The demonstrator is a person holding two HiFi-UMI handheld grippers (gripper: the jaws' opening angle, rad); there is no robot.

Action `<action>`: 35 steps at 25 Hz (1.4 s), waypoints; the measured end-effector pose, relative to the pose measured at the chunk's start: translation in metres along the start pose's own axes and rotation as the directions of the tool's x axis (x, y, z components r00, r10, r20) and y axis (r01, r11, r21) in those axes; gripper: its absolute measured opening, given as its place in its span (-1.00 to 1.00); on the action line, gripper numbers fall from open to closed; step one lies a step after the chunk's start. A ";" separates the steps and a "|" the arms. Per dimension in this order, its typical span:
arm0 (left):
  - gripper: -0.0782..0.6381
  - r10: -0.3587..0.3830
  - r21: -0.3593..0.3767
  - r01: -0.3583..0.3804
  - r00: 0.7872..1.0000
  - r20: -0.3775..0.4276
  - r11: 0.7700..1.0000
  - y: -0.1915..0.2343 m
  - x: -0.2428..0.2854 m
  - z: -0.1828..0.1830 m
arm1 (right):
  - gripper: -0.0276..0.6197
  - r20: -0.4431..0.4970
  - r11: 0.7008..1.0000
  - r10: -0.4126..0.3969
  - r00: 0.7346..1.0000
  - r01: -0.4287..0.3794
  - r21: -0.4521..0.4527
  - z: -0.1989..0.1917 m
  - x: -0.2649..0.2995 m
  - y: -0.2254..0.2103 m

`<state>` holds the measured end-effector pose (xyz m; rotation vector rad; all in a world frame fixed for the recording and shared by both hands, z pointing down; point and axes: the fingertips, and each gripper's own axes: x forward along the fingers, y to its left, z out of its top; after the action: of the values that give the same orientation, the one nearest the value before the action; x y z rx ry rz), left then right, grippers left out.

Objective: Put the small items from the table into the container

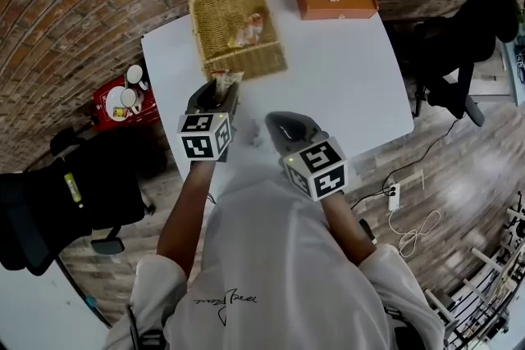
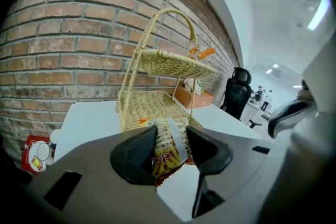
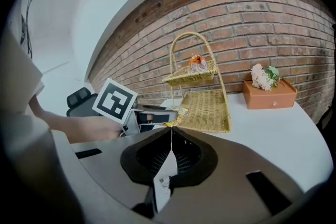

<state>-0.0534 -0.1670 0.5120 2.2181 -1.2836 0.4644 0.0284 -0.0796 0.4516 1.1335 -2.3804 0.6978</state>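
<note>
Two woven wicker tiers made up the basket (image 1: 238, 20) at the far end of the smooth white table (image 1: 344, 86) in the head view. My left gripper (image 1: 223, 83) pointed at its near rim, and my right gripper (image 1: 276, 121) hung beside it over the table.

In the left gripper view, my ribbed black pads (image 2: 134, 152) clamped a crinkled yellow-and-red packet (image 2: 167, 140) just short of the lower tier.

In the right gripper view, my jaws were closed on a thin white paper tag (image 3: 167, 173).
</note>
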 end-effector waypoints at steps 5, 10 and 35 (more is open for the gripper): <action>-0.29 -0.003 -0.003 0.003 1.000 -0.004 1.000 0.003 0.010 0.001 | -0.84 -0.007 1.000 0.004 1.000 -0.004 0.005 0.000 0.004 0.000; -0.29 0.015 0.008 -0.014 1.000 -0.012 1.000 0.009 0.021 0.002 | -0.84 -0.015 1.000 0.001 1.000 -0.001 0.012 -0.002 0.005 -0.003; -0.29 0.040 0.031 -0.037 0.995 -0.093 0.999 0.024 0.065 -0.001 | -0.84 -0.043 0.998 0.004 0.999 -0.001 0.063 -0.013 0.010 -0.012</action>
<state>-0.0424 -0.2214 0.5540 2.1716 -1.2802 0.5980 0.0340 -0.0838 0.4703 1.1296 -2.3395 0.7954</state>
